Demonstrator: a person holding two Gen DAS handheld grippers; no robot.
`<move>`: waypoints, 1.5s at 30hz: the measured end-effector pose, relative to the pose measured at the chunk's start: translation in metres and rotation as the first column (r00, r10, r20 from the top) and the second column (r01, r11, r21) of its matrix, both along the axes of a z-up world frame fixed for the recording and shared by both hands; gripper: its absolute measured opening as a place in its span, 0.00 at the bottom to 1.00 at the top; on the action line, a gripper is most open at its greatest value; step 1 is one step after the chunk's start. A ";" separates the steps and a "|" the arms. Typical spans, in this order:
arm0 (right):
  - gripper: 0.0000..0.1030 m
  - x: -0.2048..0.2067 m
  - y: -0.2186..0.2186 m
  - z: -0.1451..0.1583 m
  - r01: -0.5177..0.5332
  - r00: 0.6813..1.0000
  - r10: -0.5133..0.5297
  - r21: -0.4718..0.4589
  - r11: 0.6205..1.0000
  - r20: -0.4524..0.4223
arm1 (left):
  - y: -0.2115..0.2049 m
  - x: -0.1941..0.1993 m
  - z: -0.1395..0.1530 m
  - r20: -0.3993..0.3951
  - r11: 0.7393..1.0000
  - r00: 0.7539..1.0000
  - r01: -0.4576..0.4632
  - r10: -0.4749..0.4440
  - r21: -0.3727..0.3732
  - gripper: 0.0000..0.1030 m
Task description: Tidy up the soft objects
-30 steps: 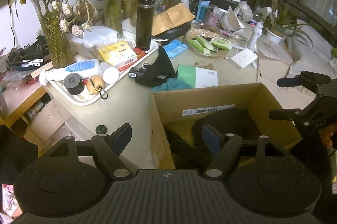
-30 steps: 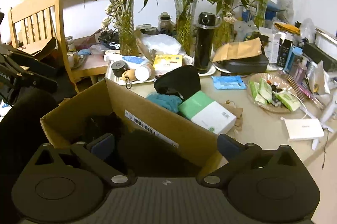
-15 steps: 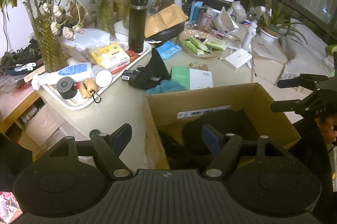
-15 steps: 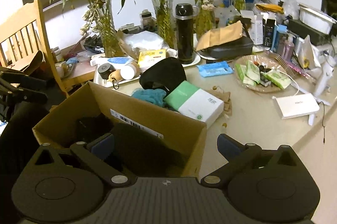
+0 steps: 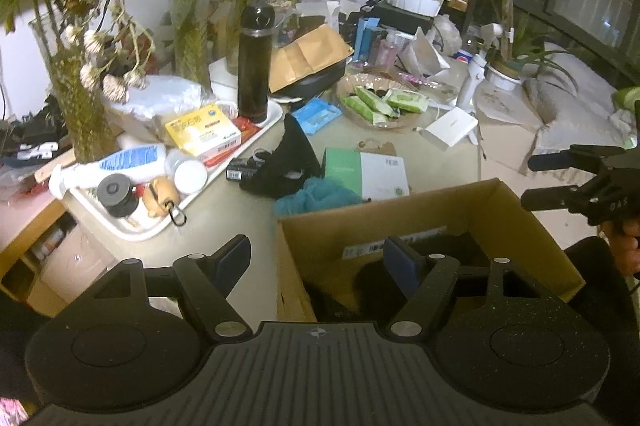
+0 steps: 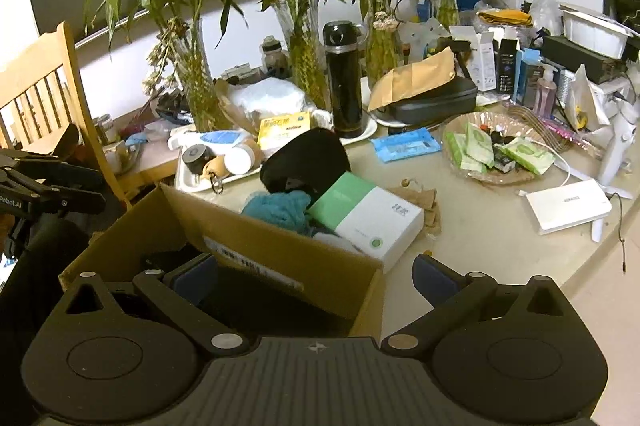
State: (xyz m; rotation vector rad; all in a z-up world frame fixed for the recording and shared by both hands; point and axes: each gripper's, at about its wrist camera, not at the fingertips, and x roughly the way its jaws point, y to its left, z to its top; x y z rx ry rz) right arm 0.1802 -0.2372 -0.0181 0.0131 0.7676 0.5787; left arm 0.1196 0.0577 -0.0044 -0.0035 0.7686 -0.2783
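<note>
Both claws, left (image 5: 316, 258) and right (image 6: 314, 276), pulled back, spread over box (image 5: 432, 202).

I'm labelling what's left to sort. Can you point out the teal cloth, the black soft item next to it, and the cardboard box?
teal cloth (image 6: 276, 208), right wrist view, middle of the bunched fabric.
black soft item (image 6: 306, 158), right wrist view, its rounded upper surface.
cardboard box (image 5: 400, 214), left wrist view, inside of its far wall.

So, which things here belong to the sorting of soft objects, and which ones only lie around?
Belong to the job:
cardboard box
teal cloth
black cap
dark soft items in the box

Only lying around:
black flask
green and white carton
wet wipes dish
yellow packet
</note>
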 end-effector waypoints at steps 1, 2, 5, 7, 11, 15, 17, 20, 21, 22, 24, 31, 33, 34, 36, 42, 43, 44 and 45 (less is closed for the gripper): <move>1.00 0.001 -0.001 0.000 0.010 1.000 -0.010 0.006 1.000 0.008 | 0.000 0.001 0.000 0.007 1.000 1.000 0.002 -0.002 0.003 0.71; 1.00 0.003 -0.003 0.000 0.018 1.000 -0.019 0.017 1.000 0.013 | 0.000 0.003 -0.001 0.016 1.000 1.000 0.006 -0.006 0.006 0.71; 1.00 0.008 -0.007 -0.001 0.044 0.999 -0.045 0.057 0.997 0.008 | 0.001 0.010 -0.002 0.048 1.000 0.999 0.022 -0.023 0.020 0.71; 1.00 0.012 -0.009 -0.002 0.055 0.998 -0.056 0.065 0.996 0.002 | 0.002 0.014 -0.002 0.073 0.999 0.997 0.034 -0.036 0.029 0.71; 1.00 0.018 -0.012 -0.004 0.067 0.998 -0.067 0.057 0.996 0.002 | 0.007 0.026 -0.004 0.115 0.998 0.991 0.065 -0.068 0.025 0.70; 1.00 0.023 -0.018 -0.006 0.089 0.996 -0.089 0.058 0.994 -0.001 | 0.013 0.042 -0.009 0.133 0.996 0.987 0.083 -0.086 0.028 0.69; 1.00 0.026 -0.021 -0.008 0.103 0.995 -0.103 0.057 0.993 -0.002 | 0.015 0.048 -0.011 0.144 0.995 0.985 0.093 -0.097 0.037 0.69; 1.00 0.029 -0.026 -0.011 0.121 0.993 -0.120 0.051 0.991 -0.005 | 0.018 0.060 -0.015 0.164 0.994 0.981 0.098 -0.106 0.054 0.69; 1.00 0.030 -0.027 -0.012 0.124 0.992 -0.124 0.051 0.991 -0.006 | 0.019 0.063 -0.017 0.168 0.993 0.979 0.106 -0.114 0.059 0.69; 1.00 0.031 -0.029 -0.013 0.127 0.992 -0.127 0.052 0.990 -0.007 | 0.019 0.066 -0.018 0.168 0.992 0.978 0.111 -0.121 0.066 0.69; 1.00 0.034 -0.031 -0.014 0.138 0.990 -0.138 0.052 0.989 -0.007 | 0.018 0.072 -0.022 0.175 0.988 0.976 0.118 -0.133 0.098 0.69; 1.00 0.044 -0.038 -0.024 0.177 0.984 -0.176 0.056 0.983 -0.010 | 0.024 0.102 -0.053 0.181 0.983 0.976 0.092 -0.121 0.158 0.69; 1.00 0.047 -0.040 -0.028 0.194 0.981 -0.194 0.048 0.980 -0.007 | 0.024 0.109 -0.066 0.193 0.979 0.973 0.086 -0.122 0.186 0.69; 1.00 0.047 -0.040 -0.031 0.199 0.980 -0.199 0.045 0.979 -0.007 | 0.025 0.113 -0.070 0.195 0.976 0.972 0.091 -0.130 0.196 0.69; 1.00 0.048 -0.041 -0.035 0.208 0.978 -0.207 0.045 0.977 -0.011 | 0.026 0.120 -0.080 0.197 0.975 0.969 0.114 -0.152 0.189 0.69; 1.00 0.052 -0.045 -0.047 0.233 0.972 -0.231 0.049 0.971 -0.034 | 0.027 0.145 -0.103 0.178 0.969 0.960 0.190 -0.217 0.155 0.69; 1.00 0.053 -0.046 -0.048 0.239 0.971 -0.238 0.049 0.970 -0.034 | 0.027 0.148 -0.107 0.177 0.967 0.957 0.203 -0.228 0.152 0.68; 1.00 0.053 -0.046 -0.049 0.246 0.969 -0.245 0.047 0.968 -0.034 | 0.026 0.152 -0.110 0.175 0.965 0.955 0.215 -0.240 0.151 0.67; 1.00 0.053 -0.046 -0.050 0.252 0.967 -0.251 0.044 0.967 -0.035 | 0.026 0.156 -0.114 0.171 0.961 0.952 0.230 -0.255 0.152 0.65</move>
